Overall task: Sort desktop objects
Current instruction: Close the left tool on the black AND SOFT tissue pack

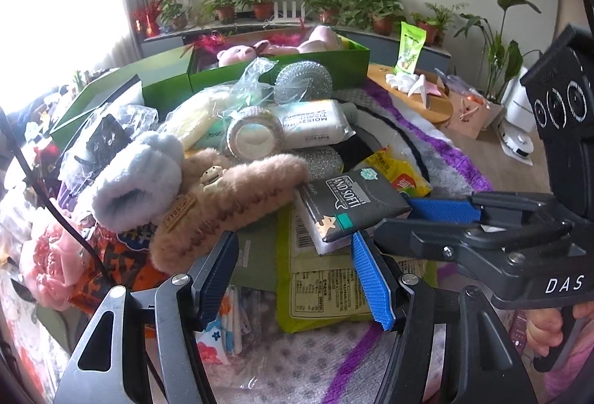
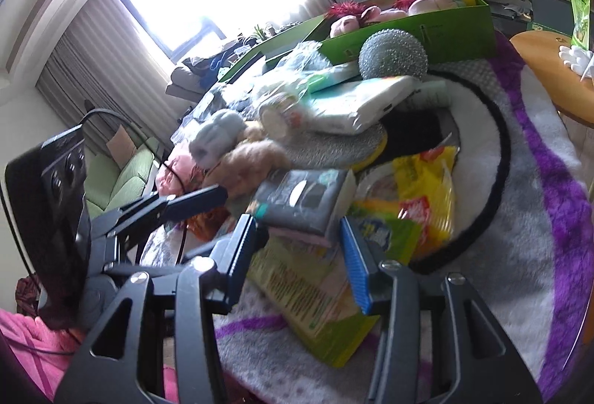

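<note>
A heap of objects lies on a purple, grey and white rug. A dark grey tissue pack marked "AND SOFT" lies at the front of the heap on a white pad. My left gripper is open just in front of it, over a green packet. My right gripper is open, its jaws either side of the near end of the same pack. In the left wrist view its blue fingers stand beside the pack's right end. A tan furry slipper and a grey one lie left.
A white wet-wipe pack, a tape roll and a silver scrubber ball lie behind. A green box with pink plush toys stands at the back. A yellow snack bag lies right. A wooden round table stands far right.
</note>
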Demonstrator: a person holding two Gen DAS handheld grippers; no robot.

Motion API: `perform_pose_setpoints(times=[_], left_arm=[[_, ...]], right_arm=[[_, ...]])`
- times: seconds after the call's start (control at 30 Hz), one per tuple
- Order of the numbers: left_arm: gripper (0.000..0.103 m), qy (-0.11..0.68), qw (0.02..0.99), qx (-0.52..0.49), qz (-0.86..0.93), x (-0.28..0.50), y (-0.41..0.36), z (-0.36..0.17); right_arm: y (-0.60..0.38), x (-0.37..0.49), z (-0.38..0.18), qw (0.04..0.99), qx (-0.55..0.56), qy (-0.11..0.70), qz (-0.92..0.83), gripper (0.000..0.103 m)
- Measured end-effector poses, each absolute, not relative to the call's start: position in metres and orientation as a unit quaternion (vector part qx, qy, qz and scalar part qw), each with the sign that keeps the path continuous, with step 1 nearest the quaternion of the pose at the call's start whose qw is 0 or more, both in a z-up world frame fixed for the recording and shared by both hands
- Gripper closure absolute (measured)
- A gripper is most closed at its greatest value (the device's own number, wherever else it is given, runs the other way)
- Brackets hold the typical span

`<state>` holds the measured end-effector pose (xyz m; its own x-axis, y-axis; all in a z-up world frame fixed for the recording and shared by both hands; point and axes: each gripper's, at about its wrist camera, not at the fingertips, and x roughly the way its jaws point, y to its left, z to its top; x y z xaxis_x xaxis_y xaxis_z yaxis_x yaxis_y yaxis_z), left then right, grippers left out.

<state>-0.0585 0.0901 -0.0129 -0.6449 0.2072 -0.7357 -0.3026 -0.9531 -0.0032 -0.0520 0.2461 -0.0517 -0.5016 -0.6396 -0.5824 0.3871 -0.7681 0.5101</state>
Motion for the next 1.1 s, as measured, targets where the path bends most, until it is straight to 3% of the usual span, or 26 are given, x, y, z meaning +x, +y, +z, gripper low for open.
perform_pose_setpoints(times=[0.33, 0.4, 0.43, 0.47, 0.5, 0.97, 1.1], left_arm=[[0.038, 0.014, 0.168, -0.4, 0.901, -0.066, 0.084, -0.005], [0.051, 0.011, 0.169, -0.407, 0.898, -0.071, 0.086, -0.008], [0.066, 0.006, 0.174, -0.413, 0.894, -0.074, 0.086, -0.01], [0.073, -0.001, 0.183, -0.42, 0.889, -0.077, 0.087, -0.012], [0.074, -0.005, 0.187, -0.422, 0.887, -0.078, 0.087, -0.013], [0.073, -0.002, 0.208, -0.422, 0.883, -0.076, 0.092, -0.016], [0.062, -0.008, 0.208, -0.427, 0.88, -0.079, 0.092, -0.019]], right_arm=[[0.255, -0.062, -0.047, 0.271, 0.395, -0.181, -0.859, 0.059], [0.251, -0.065, -0.047, 0.273, 0.397, -0.178, -0.858, 0.067], [0.25, -0.066, -0.048, 0.271, 0.4, -0.175, -0.858, 0.069], [0.249, -0.067, -0.049, 0.269, 0.402, -0.173, -0.858, 0.075], [0.249, -0.068, -0.051, 0.268, 0.405, -0.173, -0.857, 0.08], [0.248, -0.069, -0.06, 0.269, 0.414, -0.168, -0.853, 0.078], [0.248, -0.067, -0.061, 0.269, 0.413, -0.169, -0.854, 0.078]])
